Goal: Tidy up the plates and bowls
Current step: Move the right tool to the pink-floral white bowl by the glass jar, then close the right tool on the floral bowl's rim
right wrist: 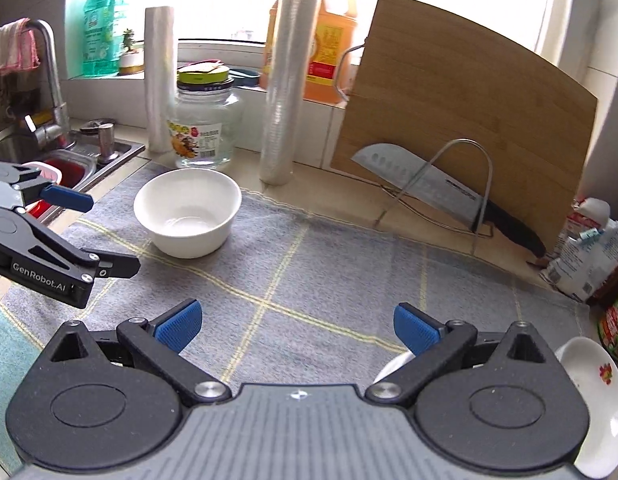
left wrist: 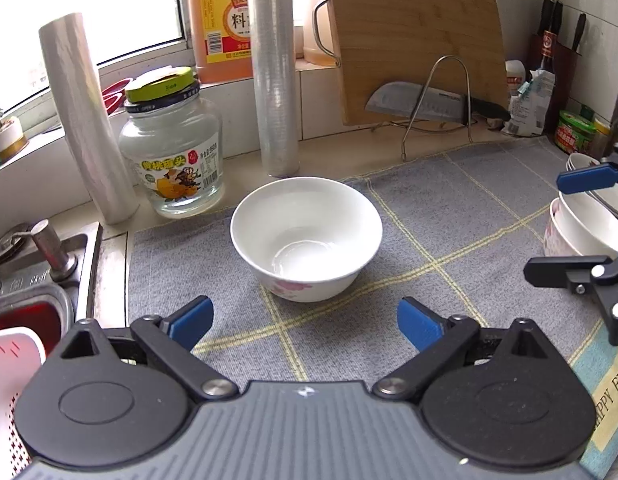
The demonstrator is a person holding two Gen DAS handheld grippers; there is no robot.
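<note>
Bowl (left wrist: 306,239) ahead of open jaws

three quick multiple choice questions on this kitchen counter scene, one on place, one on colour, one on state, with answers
1. Where does the white bowl stand?
A. on the checked grey mat
B. in the sink
C. on the windowsill

2. What colour are the pads of the left gripper?
A. red
B. blue
C. green

3. How is the bowl?
A. upside down
B. full of rice
C. upright and empty

A: the mat lies under it in both views.
B: both pads show blue in the left wrist view.
C: its rim faces up and the bare bottom shows.
</note>
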